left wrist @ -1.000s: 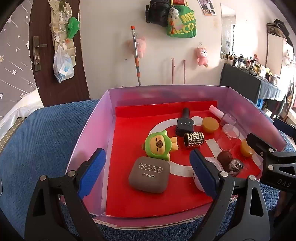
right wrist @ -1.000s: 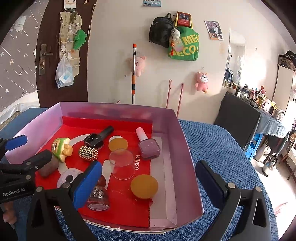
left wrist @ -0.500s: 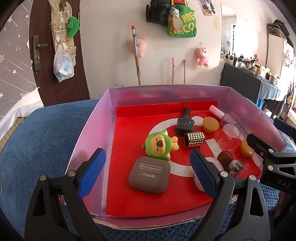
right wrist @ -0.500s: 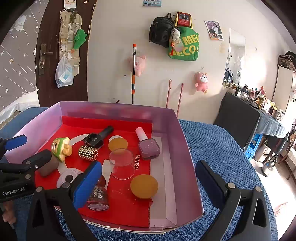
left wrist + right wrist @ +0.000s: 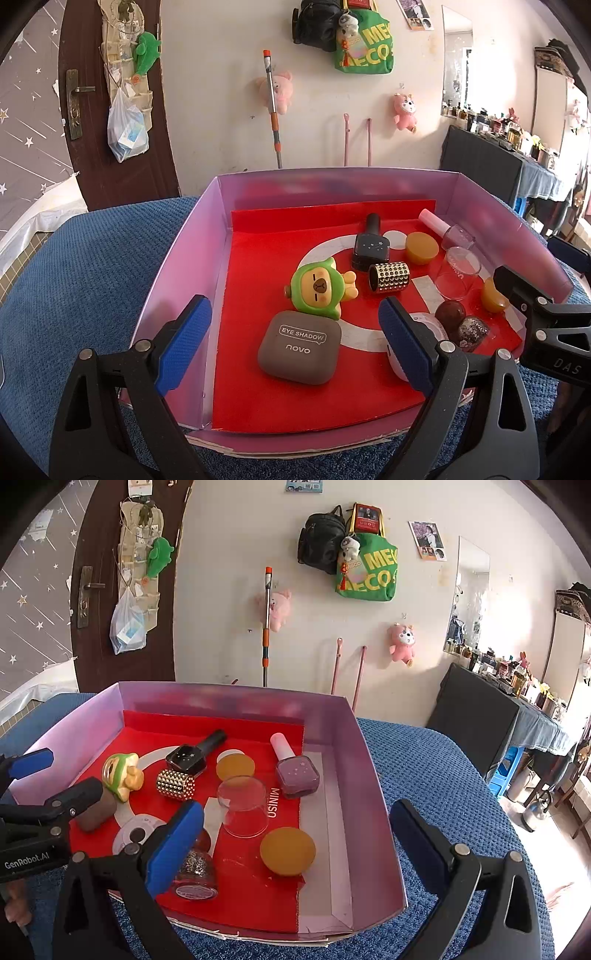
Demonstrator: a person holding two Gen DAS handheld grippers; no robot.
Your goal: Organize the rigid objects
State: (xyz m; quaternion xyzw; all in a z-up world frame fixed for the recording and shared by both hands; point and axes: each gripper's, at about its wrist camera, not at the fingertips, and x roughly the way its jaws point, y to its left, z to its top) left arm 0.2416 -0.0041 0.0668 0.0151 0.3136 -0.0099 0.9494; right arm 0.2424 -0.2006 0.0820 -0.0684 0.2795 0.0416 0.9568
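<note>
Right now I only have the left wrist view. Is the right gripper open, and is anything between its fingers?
Observer: In the right wrist view the right gripper is open and holds nothing. One finger shows over the floor of the box, the other over the blue cloth outside it.
Operator: Something white near the front of the box is half hidden in my view. What is it?
Observer: A flat white disc with a dark spot at its centre, lying on the red liner.
Operator: And the orange piece partly behind the right gripper?
Observer: A round orange piece, fully visible here, lying just in front of the clear cup.
</note>
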